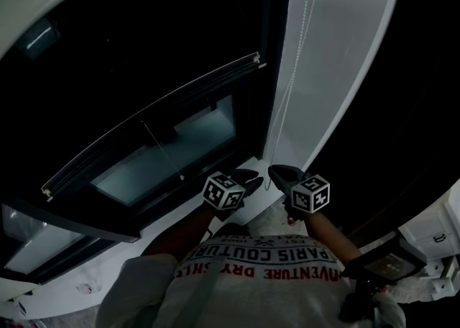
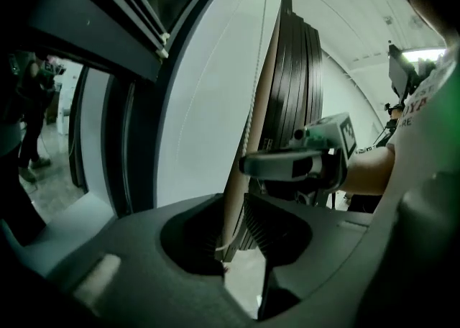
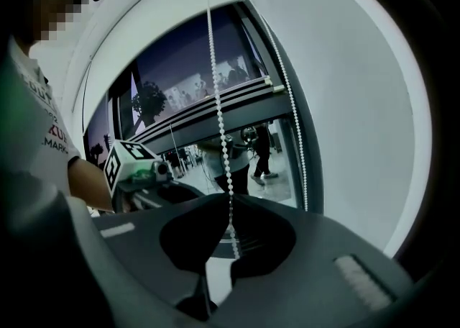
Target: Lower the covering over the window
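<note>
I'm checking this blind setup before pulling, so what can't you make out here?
Top of the bead chain: cut off by the upper edge, head and right gripper views.
Lower edge of the white blind: partly hidden behind the right gripper, head view.
Above the bottom bar: too dark, head view, to tell fabric from glass.

You wear a white short-sleeved T-shirt (image 1: 266, 276) with red and dark block lettering across the chest. Your left gripper (image 1: 251, 177) and right gripper (image 1: 277, 171) have dark grey moulded shells with ribbed fingers (image 2: 277, 229). Each carries a white cube with black square markers (image 1: 223, 191).
</note>
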`<control>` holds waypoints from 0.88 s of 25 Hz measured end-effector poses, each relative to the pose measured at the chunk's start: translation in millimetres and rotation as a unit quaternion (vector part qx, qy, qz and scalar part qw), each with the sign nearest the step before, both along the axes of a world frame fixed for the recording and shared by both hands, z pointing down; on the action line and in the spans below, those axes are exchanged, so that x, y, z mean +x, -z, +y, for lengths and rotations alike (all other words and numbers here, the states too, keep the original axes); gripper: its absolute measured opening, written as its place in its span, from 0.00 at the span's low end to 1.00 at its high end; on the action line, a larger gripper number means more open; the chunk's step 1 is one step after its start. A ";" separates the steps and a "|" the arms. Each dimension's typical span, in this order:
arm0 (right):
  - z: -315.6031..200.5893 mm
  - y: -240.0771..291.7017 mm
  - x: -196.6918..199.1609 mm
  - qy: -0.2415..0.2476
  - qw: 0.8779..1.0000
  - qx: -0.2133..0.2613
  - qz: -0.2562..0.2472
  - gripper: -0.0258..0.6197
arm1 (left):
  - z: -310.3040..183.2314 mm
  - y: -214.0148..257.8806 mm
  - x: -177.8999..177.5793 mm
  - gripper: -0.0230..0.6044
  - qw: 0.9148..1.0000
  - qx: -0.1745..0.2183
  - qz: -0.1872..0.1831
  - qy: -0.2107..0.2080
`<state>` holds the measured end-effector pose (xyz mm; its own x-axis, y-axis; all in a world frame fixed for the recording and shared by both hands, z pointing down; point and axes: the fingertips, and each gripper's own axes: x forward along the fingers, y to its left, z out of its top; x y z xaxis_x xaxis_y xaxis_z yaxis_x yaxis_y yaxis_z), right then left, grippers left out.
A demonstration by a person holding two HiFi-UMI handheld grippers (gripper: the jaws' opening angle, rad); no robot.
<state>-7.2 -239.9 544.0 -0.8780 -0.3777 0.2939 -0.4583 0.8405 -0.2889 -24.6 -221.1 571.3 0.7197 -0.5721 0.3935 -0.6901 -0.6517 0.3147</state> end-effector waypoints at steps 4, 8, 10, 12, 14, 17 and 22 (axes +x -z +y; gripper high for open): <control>0.4 -0.7 1.5 0.001 1.000 0.000 -0.001 0.07 | -15.8 59.6 -8.9 0.19 0.998 0.056 0.031 0.010; 1.8 -1.3 2.0 0.003 1.000 0.000 -0.004 0.07 | -27.8 129.1 -2.0 0.21 0.991 0.114 0.064 -0.003; 2.9 -0.9 1.8 0.004 1.000 -0.001 -0.007 0.07 | -32.8 161.6 5.8 0.22 0.987 0.138 0.082 -0.014; 4.1 -0.6 1.6 0.006 1.000 -0.002 -0.009 0.07 | -39.7 188.8 12.7 0.24 0.983 0.161 0.089 -0.020; 4.7 -0.2 1.7 0.007 1.000 -0.002 -0.011 0.07 | -51.0 208.7 16.5 0.26 0.980 0.180 0.088 -0.013; 6.3 -0.6 1.0 0.009 1.000 -0.002 -0.013 0.07 | -62.8 230.0 22.6 0.26 0.976 0.199 0.086 -0.004; 7.0 -0.9 2.6 0.010 1.000 -0.002 -0.016 0.07 | -66.4 253.4 28.2 0.23 0.973 0.222 0.065 0.010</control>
<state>-4.6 -233.0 544.9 -0.8946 -0.3586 0.2667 -0.4317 0.8479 -0.3077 3.6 -287.6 317.9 0.7334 -0.6797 0.0111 -0.6777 -0.7298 0.0903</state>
